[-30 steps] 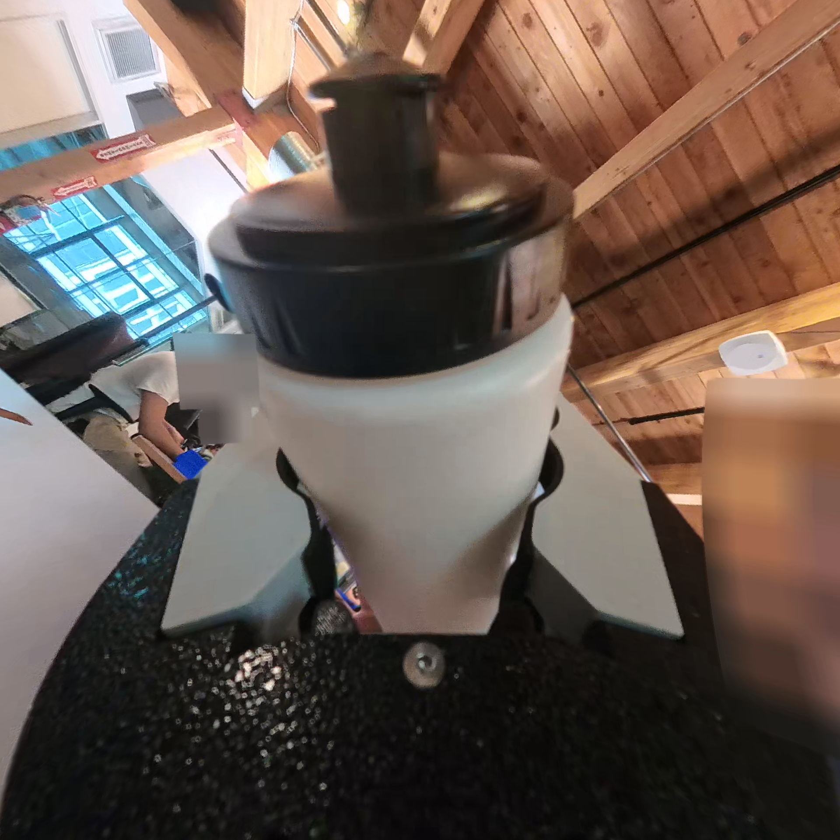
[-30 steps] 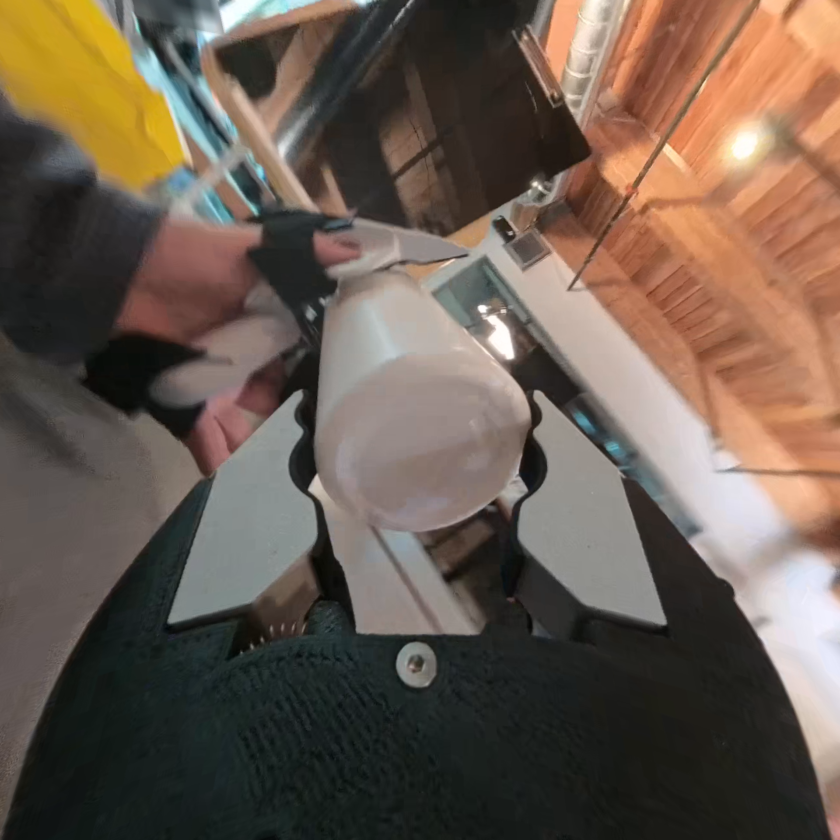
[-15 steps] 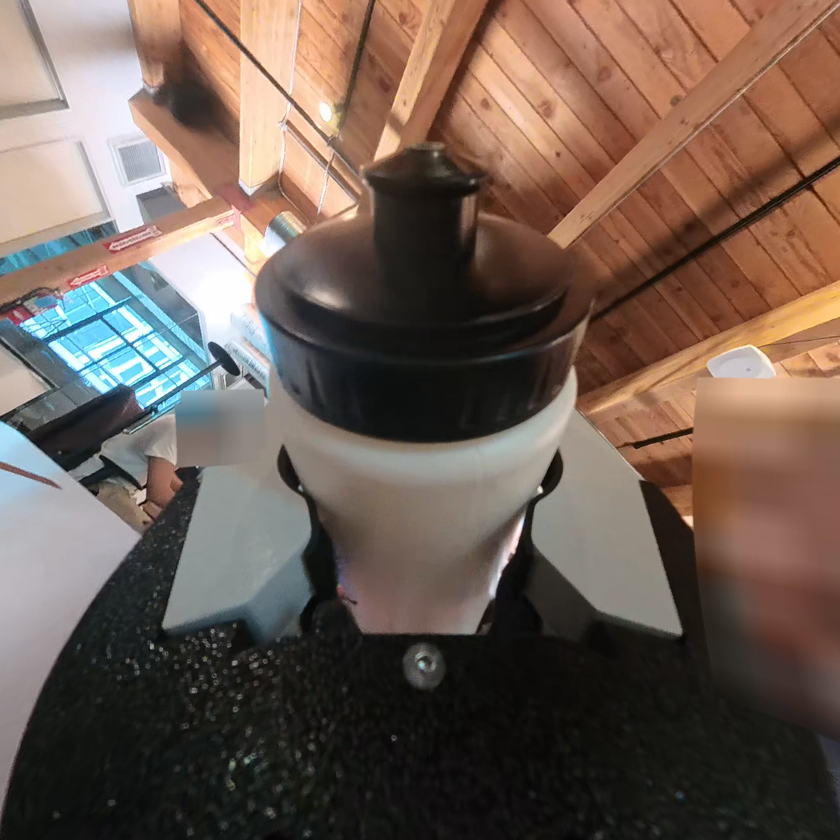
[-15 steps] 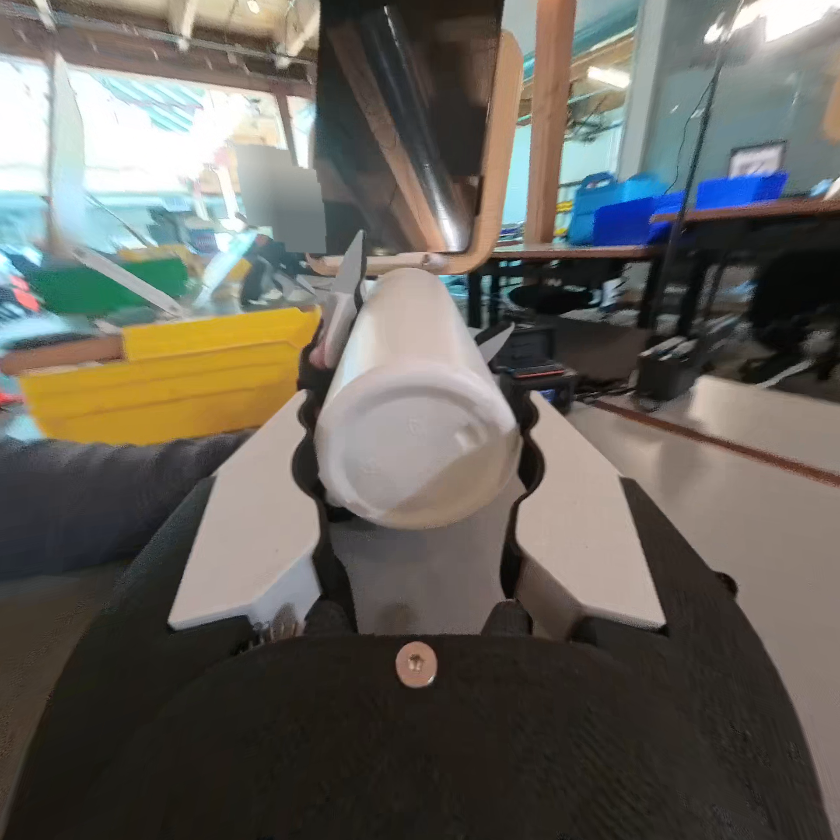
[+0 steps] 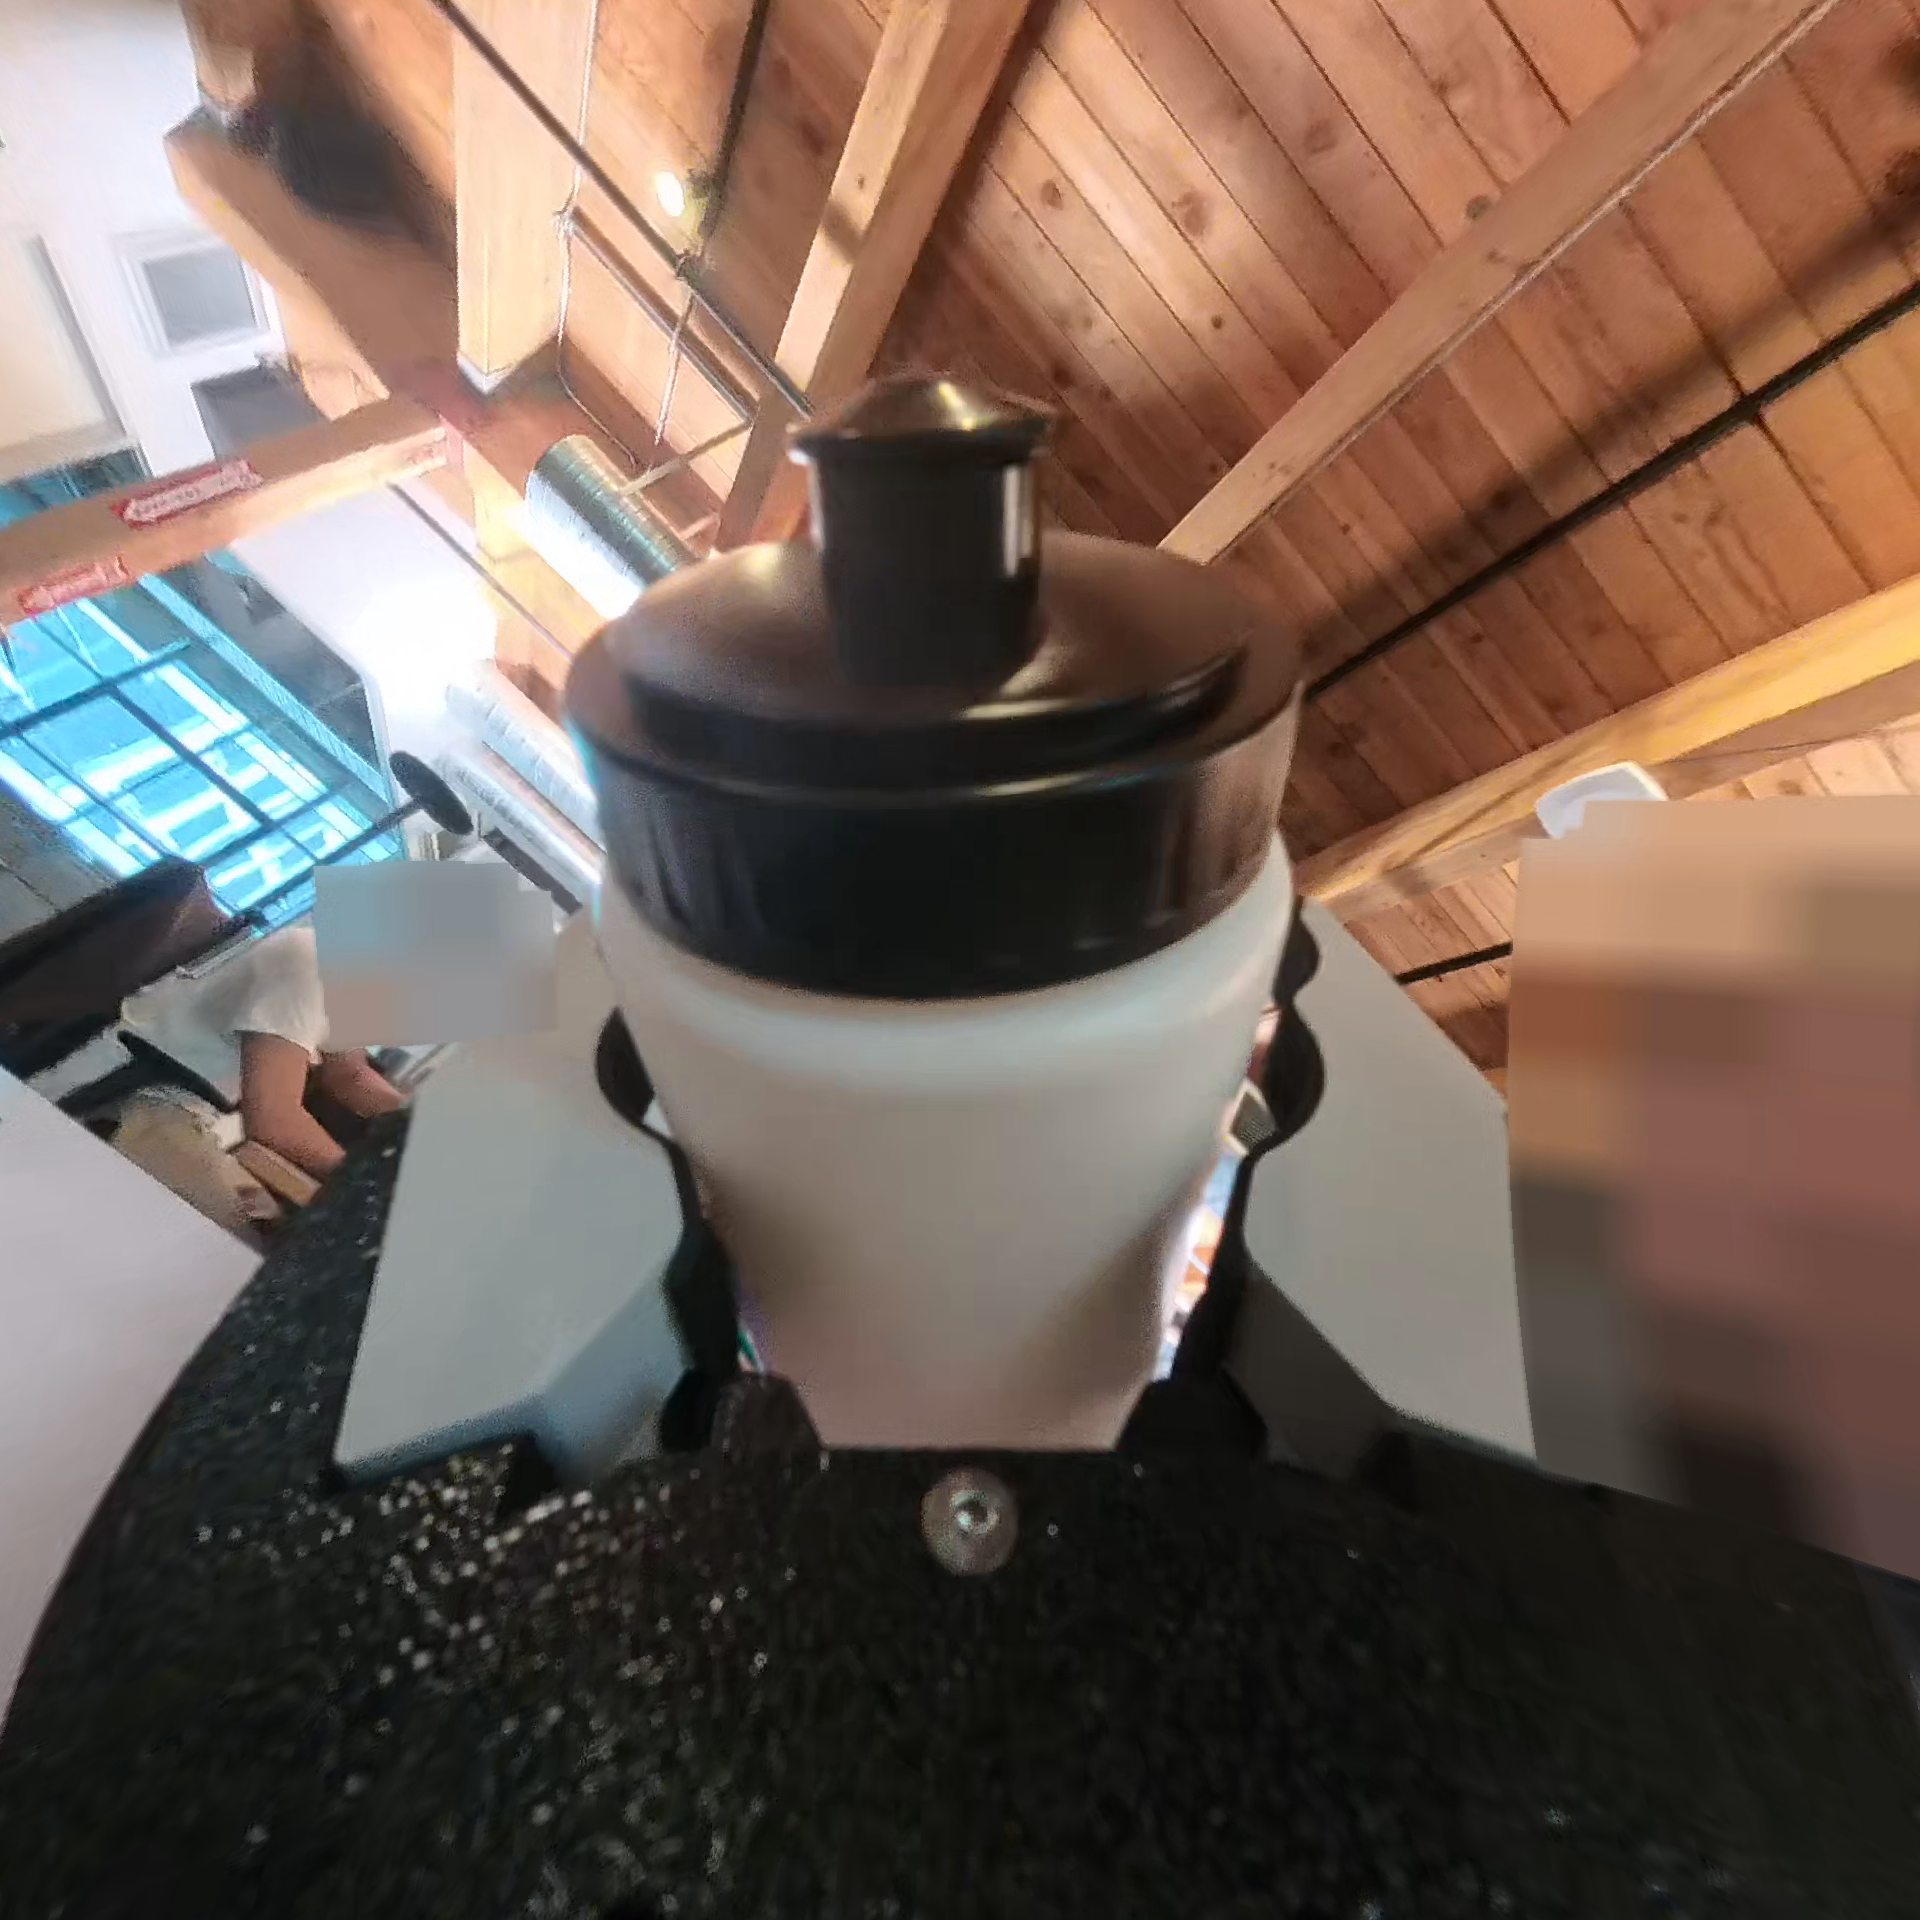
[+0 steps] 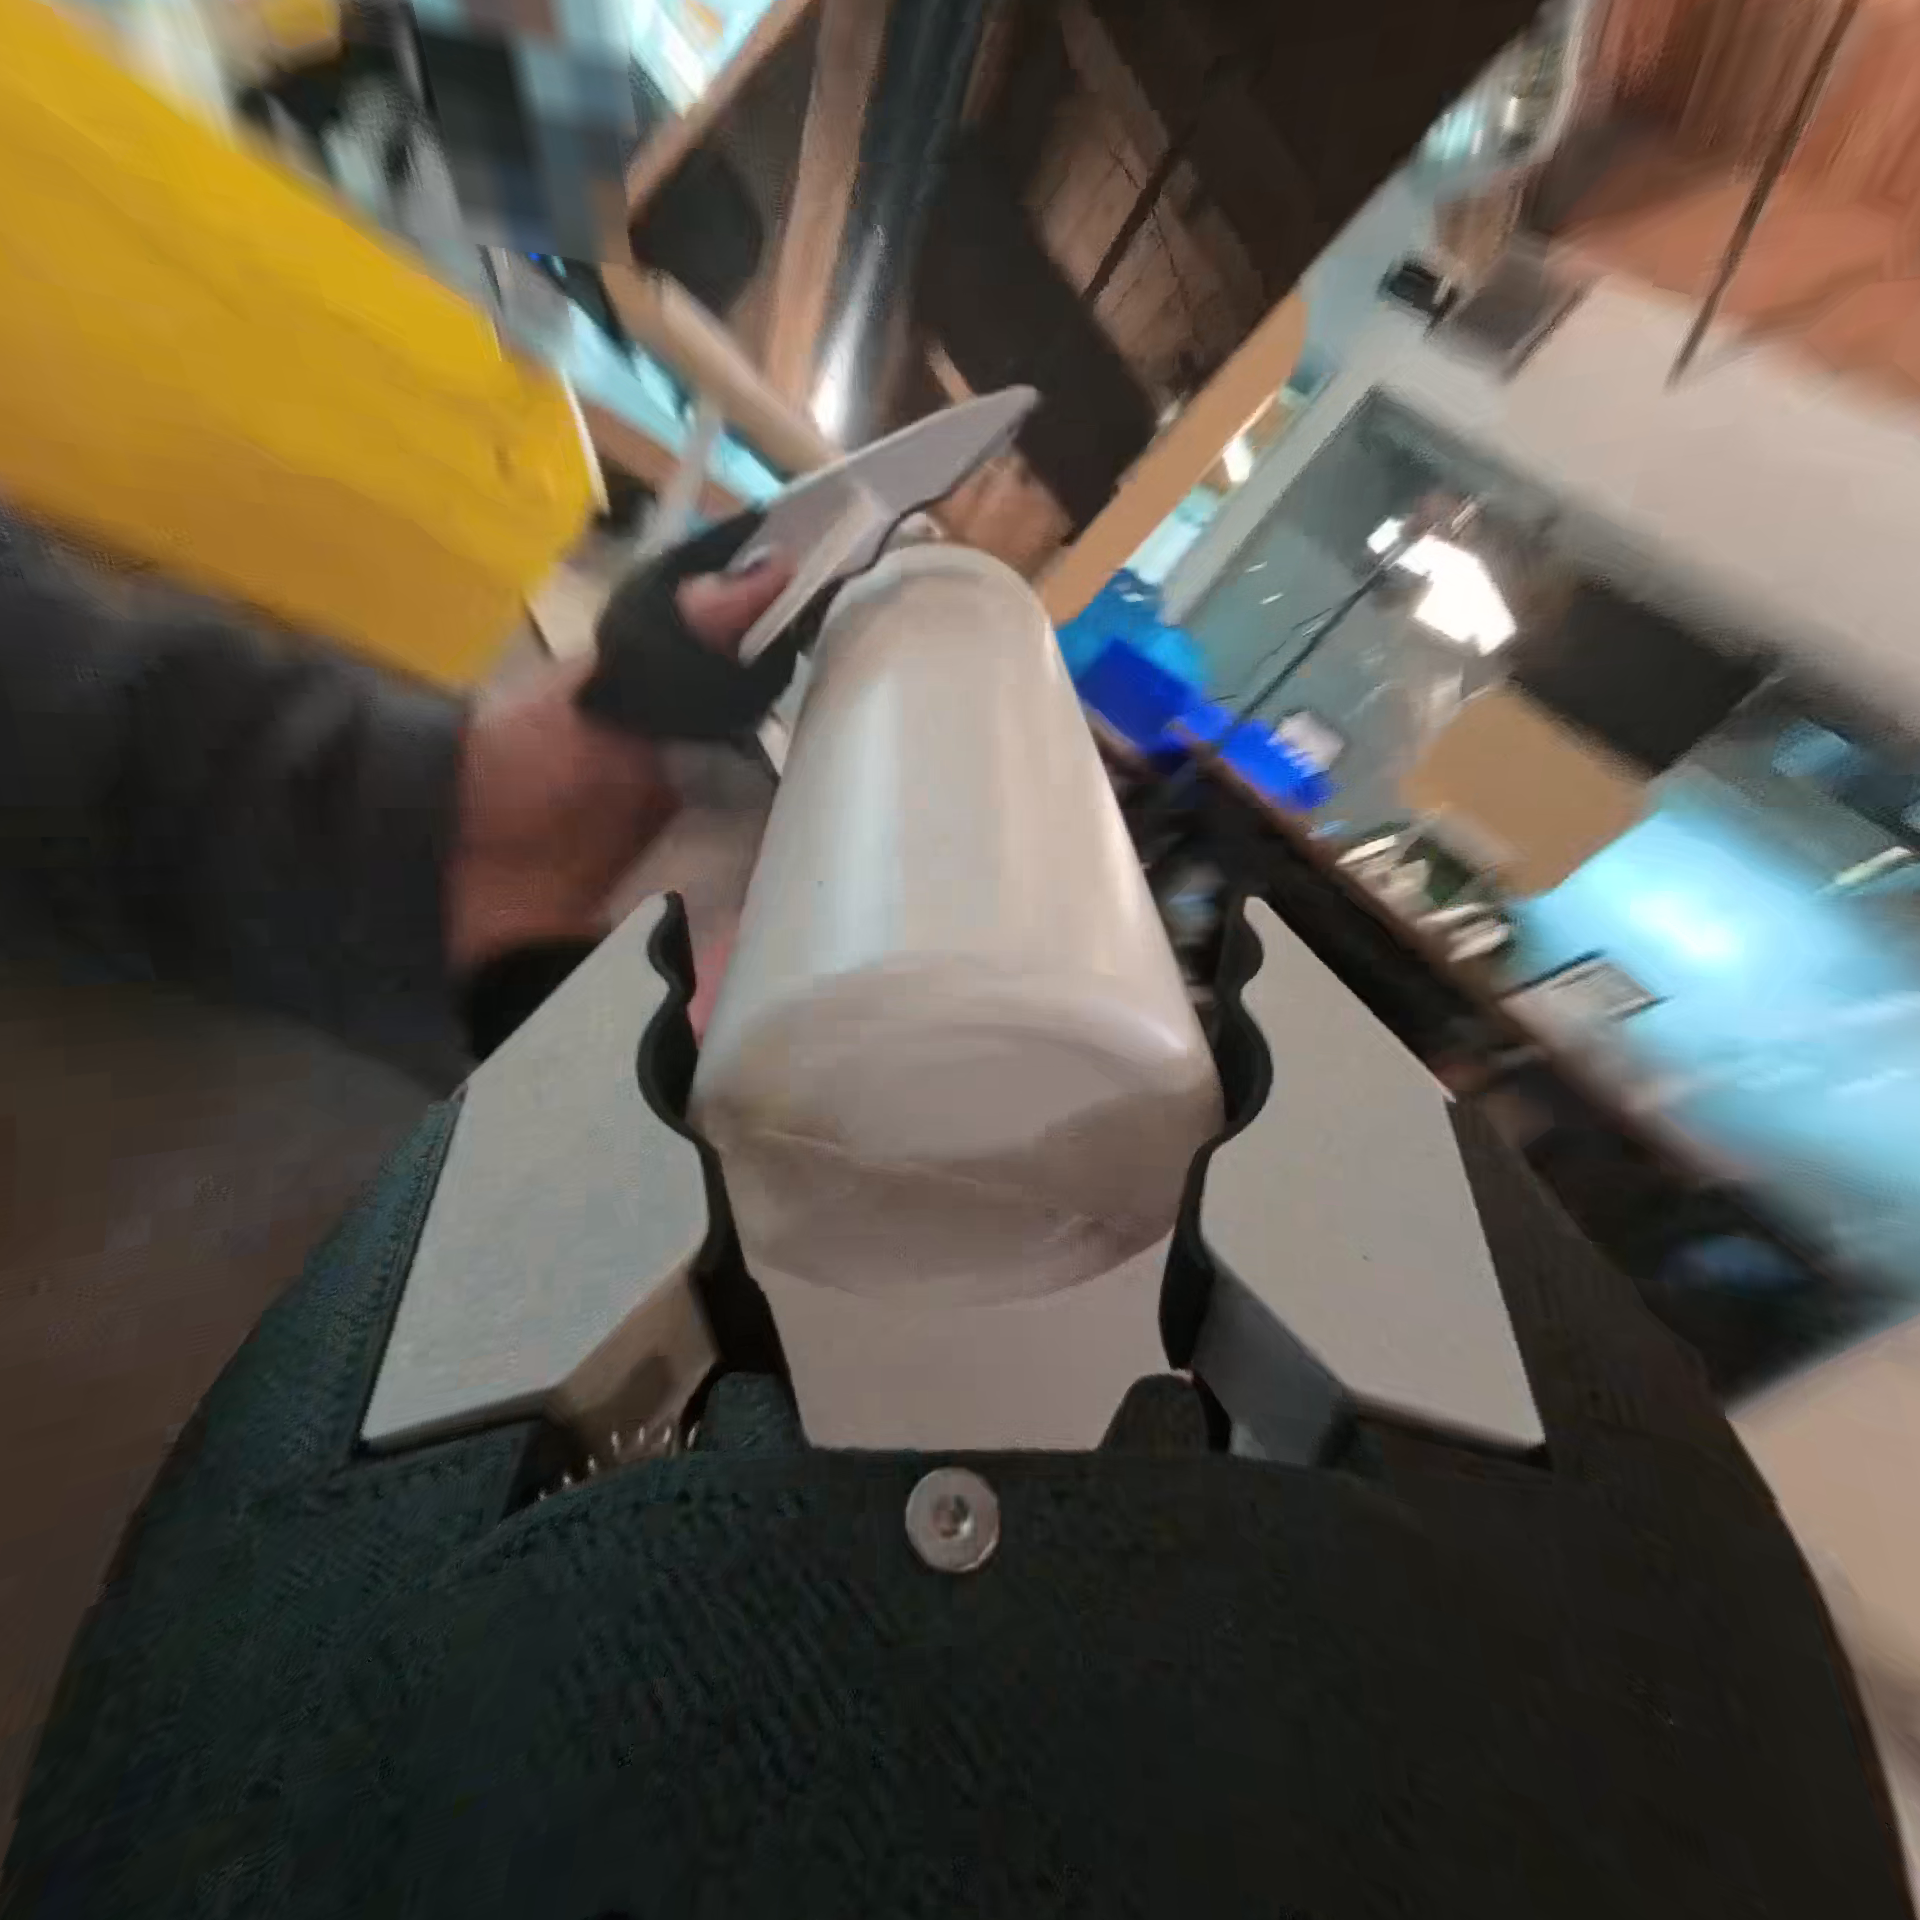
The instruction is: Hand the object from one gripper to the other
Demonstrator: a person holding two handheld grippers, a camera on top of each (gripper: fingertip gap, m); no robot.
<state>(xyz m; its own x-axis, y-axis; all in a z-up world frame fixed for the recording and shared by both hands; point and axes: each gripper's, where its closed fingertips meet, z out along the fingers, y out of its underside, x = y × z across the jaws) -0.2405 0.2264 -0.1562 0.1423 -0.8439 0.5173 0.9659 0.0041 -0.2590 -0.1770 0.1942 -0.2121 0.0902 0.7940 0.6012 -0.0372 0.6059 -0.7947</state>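
Observation:
A white plastic bottle [image 5: 935,1122] with a black cap and spout [image 5: 925,790] stands between my left gripper's [image 5: 951,1039] two grey fingers, which press on its body just below the cap. In the right wrist view the same bottle [image 6: 935,831] points away from me, its flat base nearest. My right gripper [image 6: 956,966] is closed on that base end. At the bottle's far end a grey finger of the left gripper [image 6: 883,488] lies against it, with a person's hand [image 6: 561,790] behind. The bottle is held off any surface.
A wooden plank ceiling with beams [image 5: 1455,312] fills the left wrist view, with a window [image 5: 135,748] at the left and a seated person [image 5: 270,1039] below it. The blurred right wrist view shows a yellow bin [image 6: 239,364], blue bins [image 6: 1164,675] and a dark sleeve [image 6: 208,790].
The right wrist view has swung and tilted, with the background blurred. The bottle stays between both pairs of fingers. The left wrist view has shifted only a little.

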